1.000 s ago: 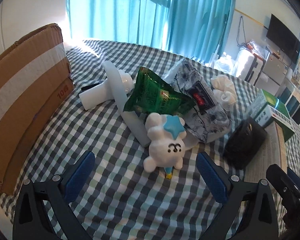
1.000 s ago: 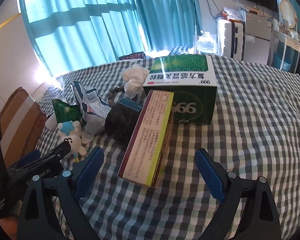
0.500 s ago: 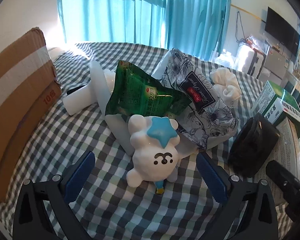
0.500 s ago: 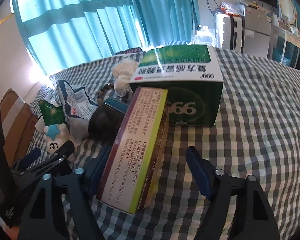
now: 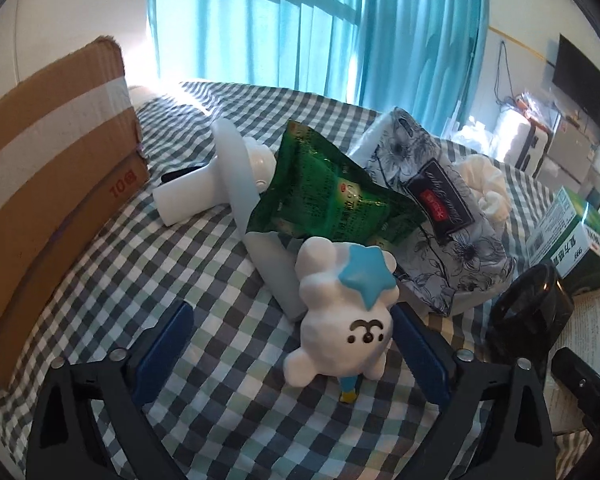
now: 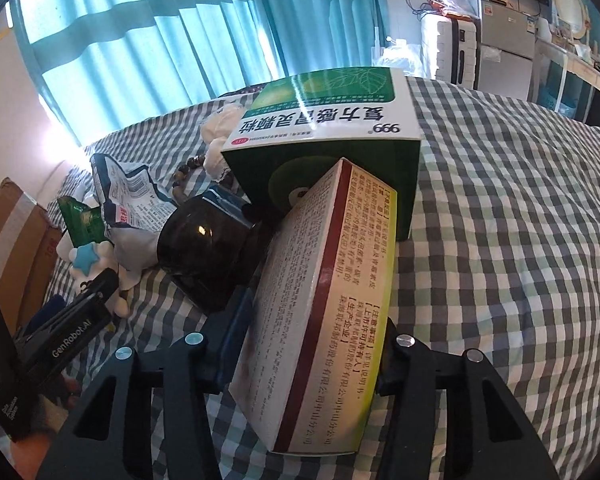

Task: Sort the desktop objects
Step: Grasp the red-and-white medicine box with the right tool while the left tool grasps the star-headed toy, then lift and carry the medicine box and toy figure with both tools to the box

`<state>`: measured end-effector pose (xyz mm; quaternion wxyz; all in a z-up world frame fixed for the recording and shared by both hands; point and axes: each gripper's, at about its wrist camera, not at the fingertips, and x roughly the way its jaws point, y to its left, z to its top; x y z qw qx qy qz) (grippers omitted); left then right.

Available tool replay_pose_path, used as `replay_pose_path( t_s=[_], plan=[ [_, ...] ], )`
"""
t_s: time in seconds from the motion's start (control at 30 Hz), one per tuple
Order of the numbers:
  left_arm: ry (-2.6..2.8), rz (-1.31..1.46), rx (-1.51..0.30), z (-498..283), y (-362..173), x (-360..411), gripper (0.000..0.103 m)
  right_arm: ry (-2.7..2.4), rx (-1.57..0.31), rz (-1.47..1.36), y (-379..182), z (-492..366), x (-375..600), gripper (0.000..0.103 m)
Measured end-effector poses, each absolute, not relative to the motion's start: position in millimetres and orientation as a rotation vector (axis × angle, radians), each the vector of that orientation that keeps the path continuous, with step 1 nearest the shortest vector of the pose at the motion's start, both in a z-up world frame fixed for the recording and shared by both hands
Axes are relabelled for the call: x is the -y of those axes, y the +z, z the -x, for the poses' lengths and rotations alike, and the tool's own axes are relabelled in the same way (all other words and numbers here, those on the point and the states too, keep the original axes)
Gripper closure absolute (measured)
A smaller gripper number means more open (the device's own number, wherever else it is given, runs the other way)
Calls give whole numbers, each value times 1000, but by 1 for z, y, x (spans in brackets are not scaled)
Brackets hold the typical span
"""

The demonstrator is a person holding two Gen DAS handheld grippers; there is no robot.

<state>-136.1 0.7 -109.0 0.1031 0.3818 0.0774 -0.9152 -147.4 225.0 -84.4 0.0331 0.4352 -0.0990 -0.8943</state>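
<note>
sorting looks barely started: cardboard box (image 5: 52,184) at left of the left wrist frame, pile of packets still on the checked cloth (image 5: 204,360) mid-frame. right gripper (image 6: 312,344) closing around the flat medicine box (image 6: 324,312), lower centre, pads about touching. left gripper (image 5: 292,344) wide but closing, white plush toy (image 5: 344,316) between its jaws, ungripped.

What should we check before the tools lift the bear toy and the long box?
1. Bear toy sits between the left tool's fingers: ok.
2. Left tool closing, pads not yet touching the toy: not ok.
3. Long box sits between the right tool's closing fingers: ok.
4. Right pads pressing the box firmly: cannot tell.
5. Long box free of the green box: not ok, its far end leans there.
6. Dark jar clear of the long box: cannot tell.
</note>
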Motion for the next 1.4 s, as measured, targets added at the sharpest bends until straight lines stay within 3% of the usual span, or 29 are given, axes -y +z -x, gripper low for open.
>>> replay_pose_path(
  t_s=[0.07,0.2,0.33,0.43,0.57,0.73,0.9,1.07,1.4],
  plan=[
    [-2731,-1129,-206,134,-109,-5,20,-2745,331,-1343,-85,148,-229,53],
    [-2765,-1159,-52,133,-114,-22,52,-2751,288,-1341,-85,148,-229,53],
    [-2777,-1169,26,131,-116,-31,58,-2749,249,-1340,-88,149,-223,54],
    [-2790,-1168,8,128,-114,-30,58,-2731,232,-1363,-93,150,-218,55],
    [-2792,-1169,-30,125,-110,-28,58,-2726,162,-1322,-91,148,-212,65],
    [-2791,-1148,97,115,-101,-39,58,-2742,139,-1313,-86,139,-218,66],
    [-2806,-1174,18,106,-90,-35,58,-2783,217,-1303,-73,126,-233,66],
    [-2799,-1205,-79,91,-76,-27,58,-2825,173,-1331,-60,108,-232,66],
    [-2831,-1100,35,48,-38,-33,58,-2836,34,-1226,-23,70,-201,66]
  ],
)
